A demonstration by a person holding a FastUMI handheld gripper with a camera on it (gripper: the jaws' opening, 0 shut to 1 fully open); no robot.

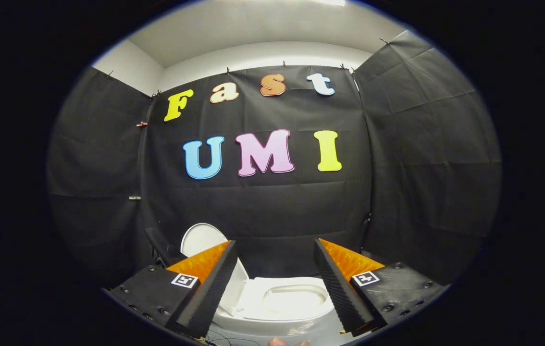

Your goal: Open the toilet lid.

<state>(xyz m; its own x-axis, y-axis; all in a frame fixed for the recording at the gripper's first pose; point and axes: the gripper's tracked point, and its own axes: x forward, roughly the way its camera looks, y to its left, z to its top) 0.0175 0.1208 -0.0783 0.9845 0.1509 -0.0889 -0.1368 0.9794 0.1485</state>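
Two fingers of the gripper (272, 288) stand wide apart, holding nothing, with the toilet (282, 307) framed between and just beyond them. Its lid (200, 240) already stands raised, leaning back behind the left finger, leaving the seat (296, 302) and bowl exposed, so the opening looks finished and the gripper seems clear of it

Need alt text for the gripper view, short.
A white toilet stands with its lid raised upright, the seat down, below and beyond the open gripper, whose fingers touch nothing. Black cloth walls surround it.
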